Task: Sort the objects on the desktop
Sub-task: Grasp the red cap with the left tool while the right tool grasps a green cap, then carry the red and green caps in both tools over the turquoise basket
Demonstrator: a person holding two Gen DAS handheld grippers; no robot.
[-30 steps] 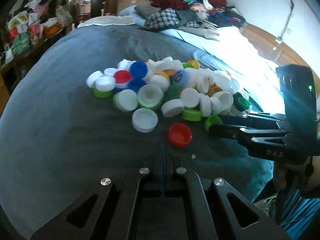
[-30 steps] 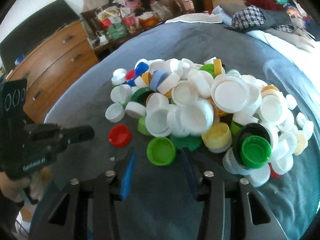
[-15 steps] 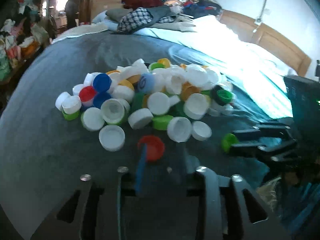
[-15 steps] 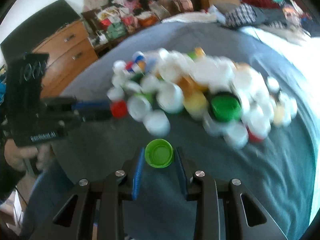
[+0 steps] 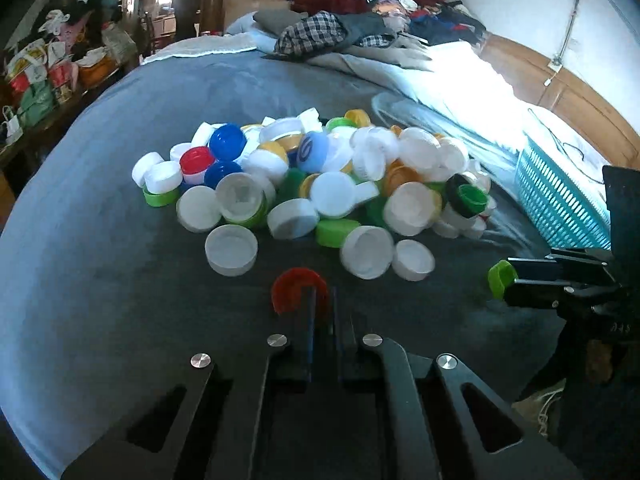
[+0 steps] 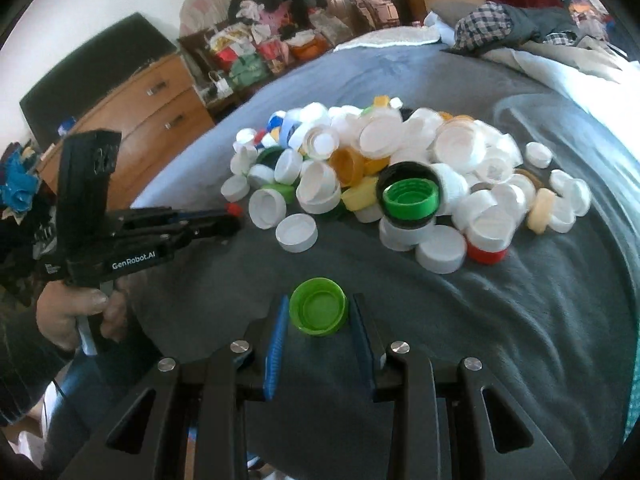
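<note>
Barely started: right claw (image 6: 318,312) pinches a green cap (image 6: 318,306), left claw (image 5: 322,304) pinches a red cap (image 5: 294,286), both just beside the big pile (image 5: 320,172) still unsorted on the bed.

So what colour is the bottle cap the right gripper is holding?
Bright green. The bottle cap sits open side up between the right gripper's jaws, clearest in the right wrist view.

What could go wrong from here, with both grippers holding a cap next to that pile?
1. The left gripper pinches only the rim of the red cap, at its tips; the cap could twist out.
2. The right gripper grips the green cap near its fingertips; a jolt might drop it onto the grey blanket.
3. The cap pile is loosely stacked; a sweep close by could scatter it.
</note>
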